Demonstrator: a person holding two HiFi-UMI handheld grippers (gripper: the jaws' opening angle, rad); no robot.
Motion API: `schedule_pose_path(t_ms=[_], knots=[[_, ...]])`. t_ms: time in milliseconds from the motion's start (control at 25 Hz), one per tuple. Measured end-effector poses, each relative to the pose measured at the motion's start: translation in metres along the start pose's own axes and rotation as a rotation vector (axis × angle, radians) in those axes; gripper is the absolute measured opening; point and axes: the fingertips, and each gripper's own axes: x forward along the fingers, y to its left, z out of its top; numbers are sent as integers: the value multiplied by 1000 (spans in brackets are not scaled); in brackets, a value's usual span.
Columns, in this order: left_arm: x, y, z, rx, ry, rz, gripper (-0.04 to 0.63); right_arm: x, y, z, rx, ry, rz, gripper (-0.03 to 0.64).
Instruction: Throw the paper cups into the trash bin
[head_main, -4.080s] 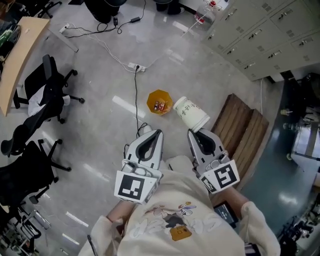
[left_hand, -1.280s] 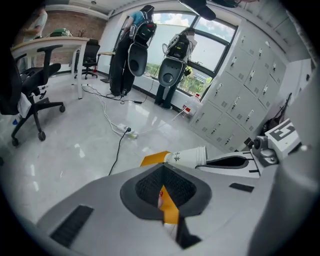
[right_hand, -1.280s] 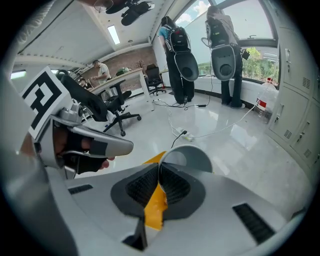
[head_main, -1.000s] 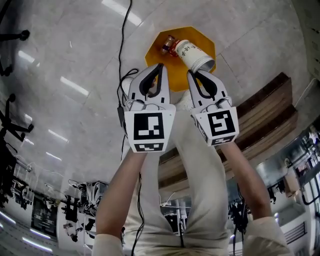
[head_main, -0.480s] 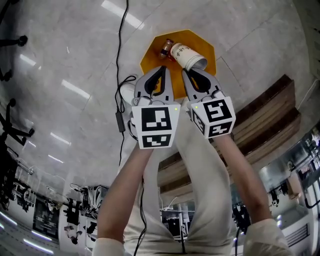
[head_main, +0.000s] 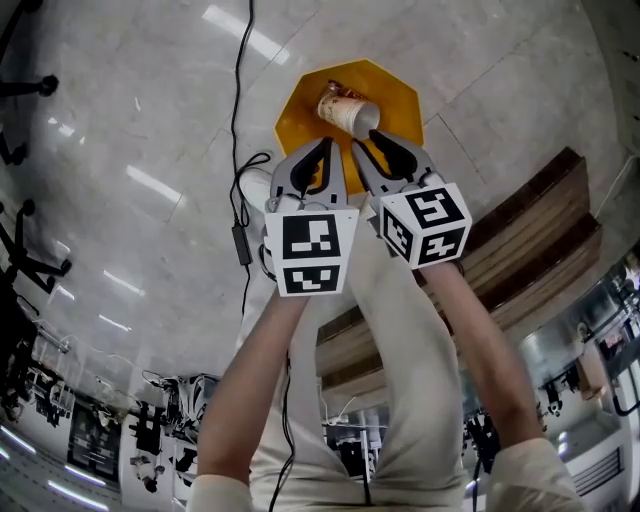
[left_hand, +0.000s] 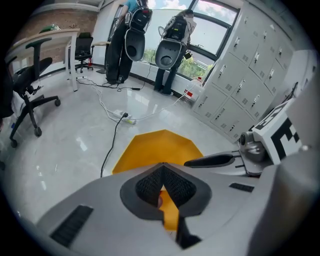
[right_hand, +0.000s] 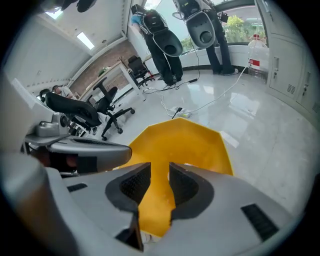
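Observation:
An orange eight-sided trash bin (head_main: 396, 100) stands on the grey floor just ahead of both grippers; it also fills the middle of the left gripper view (left_hand: 159, 146) and the right gripper view (right_hand: 186, 144). A white paper cup (head_main: 350, 112) lies tilted inside the bin, free of any jaw. My right gripper (head_main: 365, 141) (right_hand: 160, 172) hangs over the bin's near rim; its jaws have just been opening and nothing is between them. My left gripper (head_main: 322, 148) (left_hand: 161, 167) is beside it, shut, pads meeting with nothing held.
A black cable (head_main: 240, 120) runs across the floor left of the bin. A brown slatted wooden bench (head_main: 545, 235) lies to the right. Office chairs (left_hand: 27, 95) stand far left, grey lockers (left_hand: 250, 75) along the right wall. The person's legs (head_main: 405, 330) are below the grippers.
The cup has left the right gripper's jaws and now lies in the bin. The right jaws have opened. Both grippers have sunk slightly toward the bin.

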Motion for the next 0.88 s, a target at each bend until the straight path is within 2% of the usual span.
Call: schedule_pose_path(t_ms=[320, 400, 560, 880], knots=[[-27, -12, 24, 10, -37, -3, 6, -38, 17, 10, -30, -24, 6, 126], [-42, -17, 33, 16, -48, -5, 5, -54, 25, 20, -44, -43, 1, 96], [-84, -34, 57, 24, -76, -9, 6, -97, 47, 46, -92, -81, -3, 32], [-189, -76, 124, 62, -145, -35, 6, -199, 103, 116, -137, -173, 4, 14]])
